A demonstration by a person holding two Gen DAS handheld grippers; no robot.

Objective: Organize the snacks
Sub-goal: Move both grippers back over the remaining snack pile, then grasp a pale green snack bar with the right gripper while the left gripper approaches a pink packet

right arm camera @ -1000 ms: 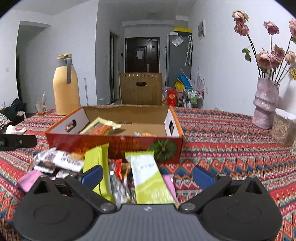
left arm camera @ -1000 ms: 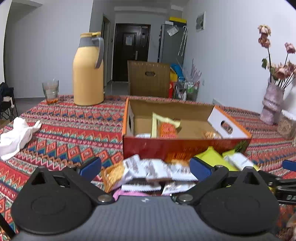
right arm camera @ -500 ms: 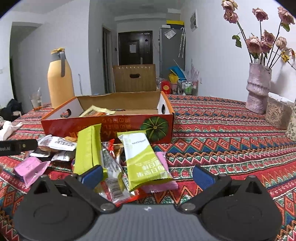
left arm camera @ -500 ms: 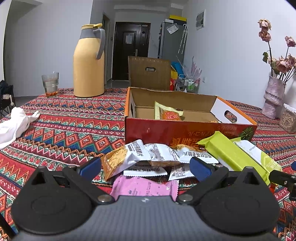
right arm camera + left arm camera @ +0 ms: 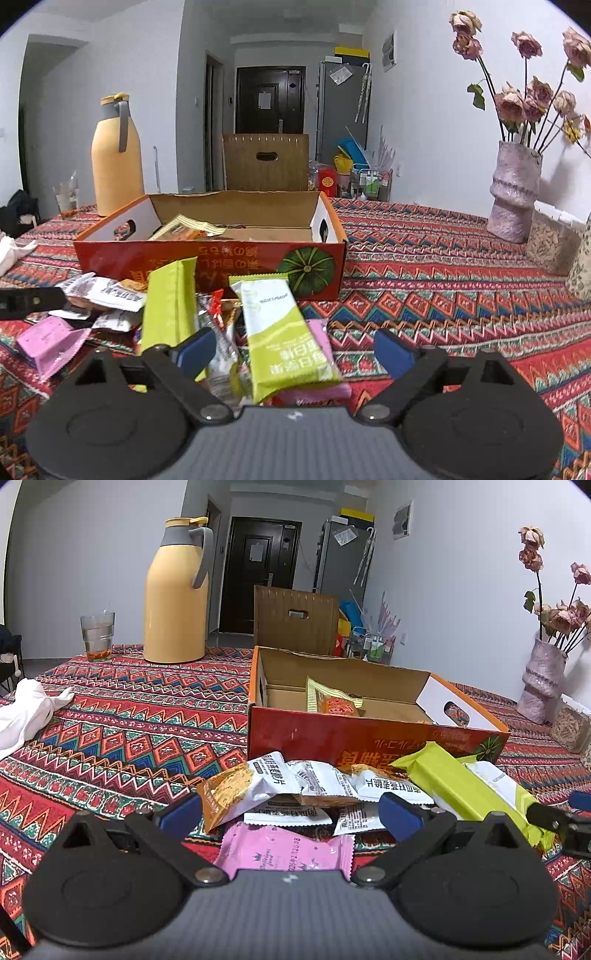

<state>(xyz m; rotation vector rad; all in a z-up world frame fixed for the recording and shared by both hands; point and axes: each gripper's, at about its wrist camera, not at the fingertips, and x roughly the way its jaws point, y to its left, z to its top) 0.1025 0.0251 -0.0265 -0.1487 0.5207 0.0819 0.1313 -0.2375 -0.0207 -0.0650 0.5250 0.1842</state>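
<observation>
Snacks: the snack pile [image 5: 314,797] lies on the table [image 5: 122,738] at lower centre, just before the orange box [image 5: 354,738].
Box: open-topped, a yellow packet [image 5: 332,701] inside.
My left gripper [image 5: 291,810]: jaws open, a pink packet [image 5: 284,849] low between them, untouched.
My right gripper [image 5: 293,350]: jaws have just been closing, not pressing; green-and-white bar [image 5: 280,332] between them.
Beyond: yellow thermos [image 5: 175,594] upper left.
</observation>
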